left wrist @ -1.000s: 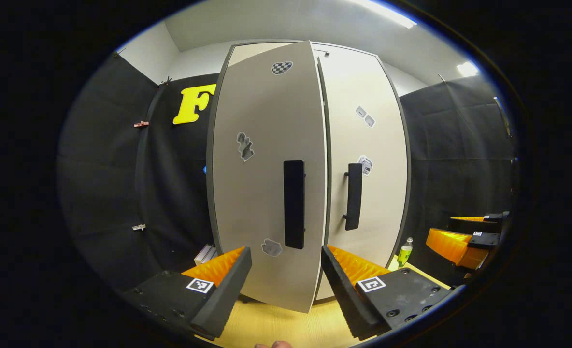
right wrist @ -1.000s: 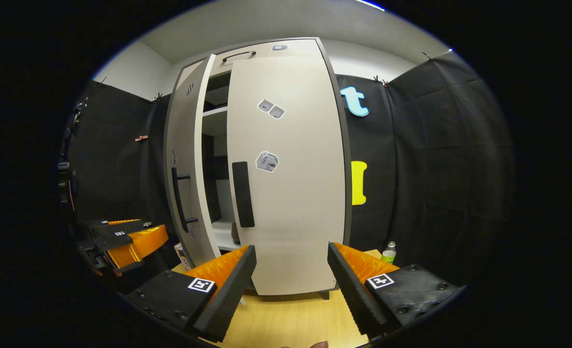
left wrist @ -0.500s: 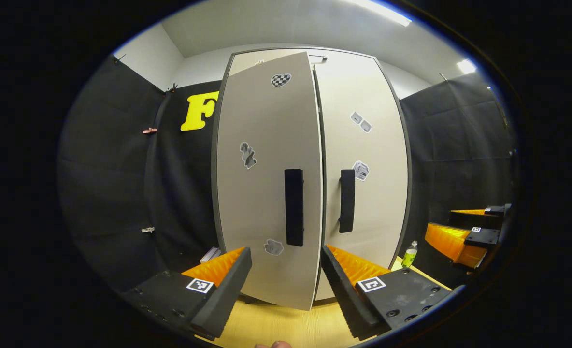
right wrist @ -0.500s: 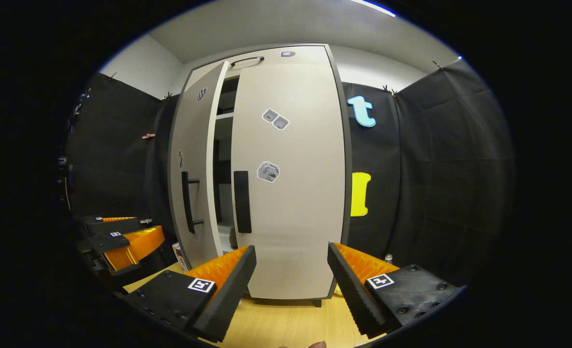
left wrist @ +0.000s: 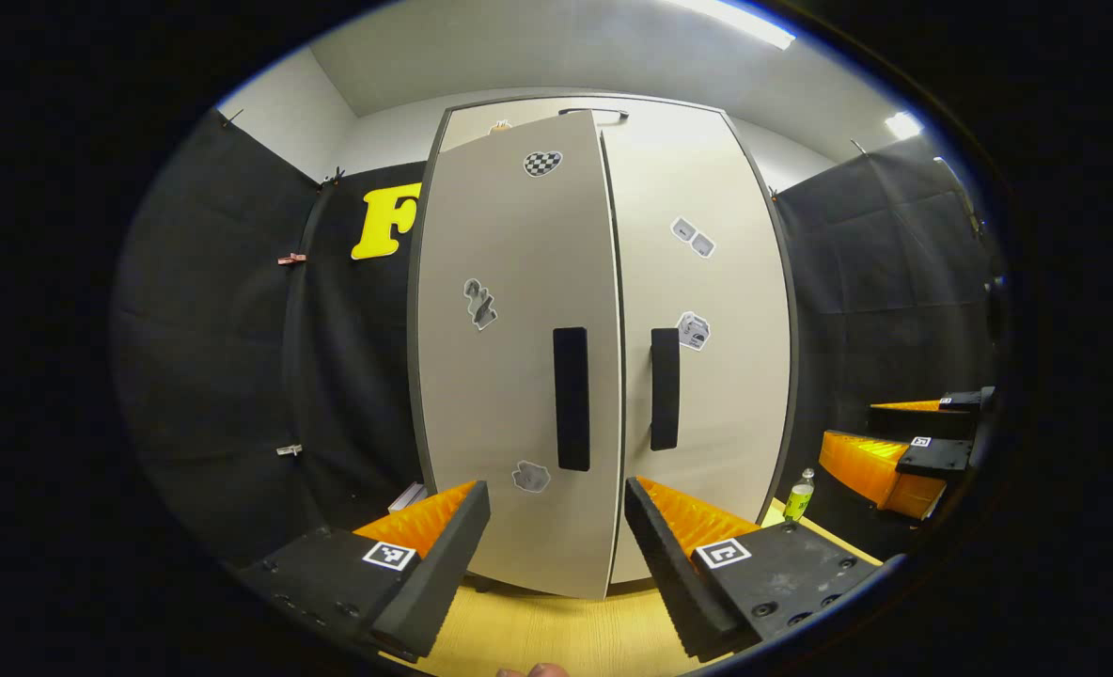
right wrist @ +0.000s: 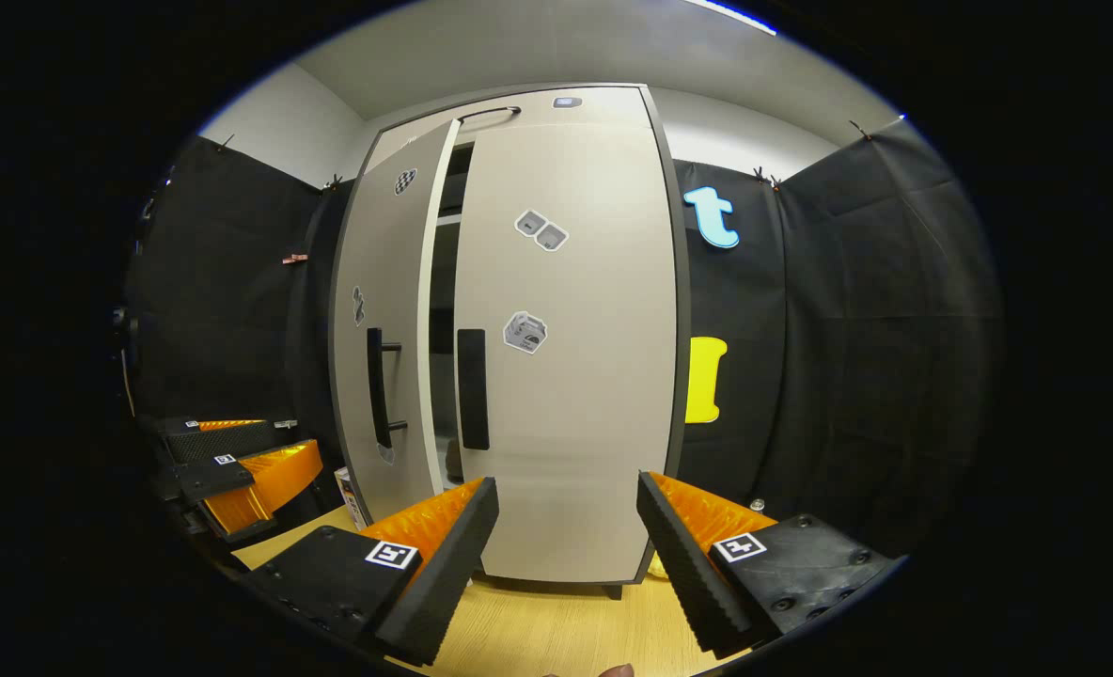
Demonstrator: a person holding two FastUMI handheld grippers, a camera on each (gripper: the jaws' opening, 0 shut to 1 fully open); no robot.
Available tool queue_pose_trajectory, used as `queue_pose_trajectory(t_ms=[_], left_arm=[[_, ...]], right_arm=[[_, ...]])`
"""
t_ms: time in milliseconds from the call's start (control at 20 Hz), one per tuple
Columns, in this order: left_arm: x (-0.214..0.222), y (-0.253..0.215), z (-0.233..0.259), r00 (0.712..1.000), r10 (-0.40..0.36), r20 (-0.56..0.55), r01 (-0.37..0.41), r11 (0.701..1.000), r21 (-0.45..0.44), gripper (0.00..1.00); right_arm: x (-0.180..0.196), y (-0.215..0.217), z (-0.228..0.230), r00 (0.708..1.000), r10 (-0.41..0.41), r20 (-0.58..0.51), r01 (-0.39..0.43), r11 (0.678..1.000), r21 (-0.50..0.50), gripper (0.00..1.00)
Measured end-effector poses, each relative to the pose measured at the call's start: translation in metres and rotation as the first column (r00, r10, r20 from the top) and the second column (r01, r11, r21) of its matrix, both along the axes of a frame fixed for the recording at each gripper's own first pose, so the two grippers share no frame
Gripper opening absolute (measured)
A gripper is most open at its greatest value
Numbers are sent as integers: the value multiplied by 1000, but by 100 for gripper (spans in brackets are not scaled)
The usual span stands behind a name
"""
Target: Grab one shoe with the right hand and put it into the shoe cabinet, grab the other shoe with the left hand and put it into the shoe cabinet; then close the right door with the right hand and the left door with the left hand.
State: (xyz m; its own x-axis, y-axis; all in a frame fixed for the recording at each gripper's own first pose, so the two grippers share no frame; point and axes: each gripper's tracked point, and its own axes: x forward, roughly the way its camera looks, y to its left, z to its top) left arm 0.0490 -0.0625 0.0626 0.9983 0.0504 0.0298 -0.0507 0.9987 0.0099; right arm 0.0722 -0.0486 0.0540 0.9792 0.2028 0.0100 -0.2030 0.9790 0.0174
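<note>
One door remains: the right door (right wrist: 566, 348) sits shut, the left door (right wrist: 383, 348) stands ajar on the shoe cabinet (left wrist: 519, 105). Both my left gripper (left wrist: 556, 550) and right gripper (right wrist: 566, 550) gape wide, holding nothing.

This is a staged recording booth, not a lived-in home. Black cloth (right wrist: 857, 310) hangs as walls on every side, pinned at the top with small clips (left wrist: 290, 258), and plain white room walls and a ceiling light strip (left wrist: 735, 21) show above it. A pale two-door shoe cabinet (right wrist: 571, 329) with printed marker stickers (left wrist: 542, 163) stands on a light wooden tabletop (right wrist: 556, 630), with a small drink bottle (left wrist: 799, 494) beside it.
</note>
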Motion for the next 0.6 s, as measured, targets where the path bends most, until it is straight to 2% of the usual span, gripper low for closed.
queue_pose_trajectory(t_ms=[250, 600], left_arm=[[-4, 1, 2, 999, 16, 36, -15, 1000, -6, 93], [2, 5, 5, 999, 12, 31, -11, 1000, -12, 92]], right_arm=[[4, 6, 0, 1000, 6, 5, -6, 1000, -4, 98], [10, 8, 1, 1000, 8, 6, -8, 1000, 12, 100]])
